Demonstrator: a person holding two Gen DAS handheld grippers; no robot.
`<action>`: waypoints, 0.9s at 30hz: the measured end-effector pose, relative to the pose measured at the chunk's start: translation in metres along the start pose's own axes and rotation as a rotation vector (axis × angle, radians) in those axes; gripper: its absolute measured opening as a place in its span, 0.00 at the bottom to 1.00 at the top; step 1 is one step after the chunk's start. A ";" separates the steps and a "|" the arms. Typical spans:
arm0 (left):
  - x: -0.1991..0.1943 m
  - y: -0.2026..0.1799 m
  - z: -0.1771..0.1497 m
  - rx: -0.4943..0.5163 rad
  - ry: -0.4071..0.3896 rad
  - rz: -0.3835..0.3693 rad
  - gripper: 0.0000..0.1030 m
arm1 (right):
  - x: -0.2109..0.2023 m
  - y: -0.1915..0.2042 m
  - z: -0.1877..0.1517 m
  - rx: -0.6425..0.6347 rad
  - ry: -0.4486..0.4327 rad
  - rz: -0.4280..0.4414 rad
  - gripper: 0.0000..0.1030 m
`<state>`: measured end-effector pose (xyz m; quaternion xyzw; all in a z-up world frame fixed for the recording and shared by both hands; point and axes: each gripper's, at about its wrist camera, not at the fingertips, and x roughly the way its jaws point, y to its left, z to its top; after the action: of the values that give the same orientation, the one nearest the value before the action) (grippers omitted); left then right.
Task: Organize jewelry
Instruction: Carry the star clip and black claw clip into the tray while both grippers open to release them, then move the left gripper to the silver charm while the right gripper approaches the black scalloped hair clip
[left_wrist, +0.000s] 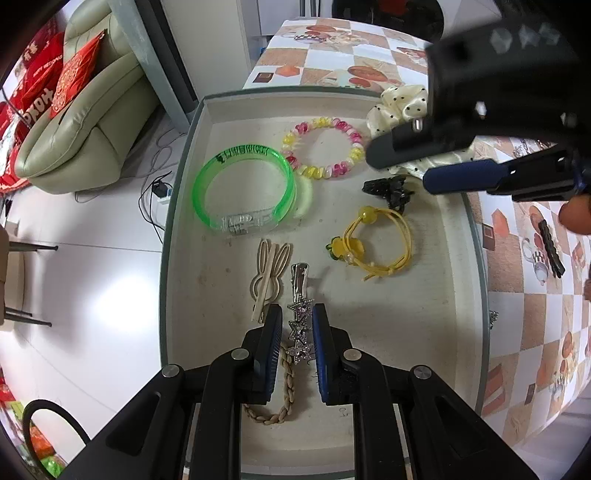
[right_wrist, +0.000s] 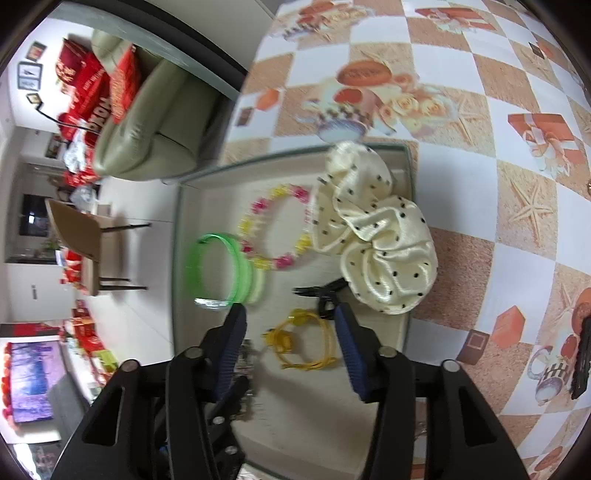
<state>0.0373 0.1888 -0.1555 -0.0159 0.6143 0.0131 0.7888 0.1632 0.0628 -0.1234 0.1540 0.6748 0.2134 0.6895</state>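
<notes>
The left gripper (left_wrist: 294, 334) points down into the cream tray (left_wrist: 424, 332), its 2 blue pads nearly together around the silver star hair clip (left_wrist: 298, 314) – whether they actually press on the clip I cannot tell. Just beneath its near end, a tan braided hair tie (left_wrist: 284, 391) curls across the tray floor. Touching the clip's left side lies the beige bunny-ear clip (left_wrist: 267, 273). Beyond the star clip and to its right sits the yellow cord bracelet (left_wrist: 380, 243) with its yellow beads; a black claw clip (left_wrist: 388, 188) lies just past that. Beyond the star clip to the left rests the green bangle (left_wrist: 243, 188), and the pink-and-yellow bead bracelet (left_wrist: 321, 147) sits just beside it, farther off. At the tray's far right corner the cream polka-dot scrunchie (right_wrist: 373, 229) drapes over the rim.

The right gripper (right_wrist: 290, 325) hovers above the yellow cord bracelet with its jaws well apart – nothing is clamped between them, and the scrunchie lies clear of its pads, just ahead. The tray rests on a checked tablecloth (right_wrist: 480, 110), and off the tray, well to the right, lies a dark hair clip (left_wrist: 552, 251)
</notes>
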 end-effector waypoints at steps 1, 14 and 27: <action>-0.001 -0.001 0.001 0.005 0.001 0.000 0.21 | -0.005 0.001 0.000 0.000 -0.008 0.021 0.60; -0.029 -0.015 0.006 0.024 -0.043 0.021 1.00 | -0.078 -0.008 -0.027 0.055 -0.120 0.125 0.77; -0.062 -0.048 -0.003 0.129 -0.064 -0.024 1.00 | -0.152 -0.101 -0.099 0.201 -0.241 -0.062 1.00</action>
<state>0.0205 0.1403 -0.0954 0.0281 0.5881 -0.0356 0.8075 0.0734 -0.1082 -0.0468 0.2259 0.6094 0.1035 0.7529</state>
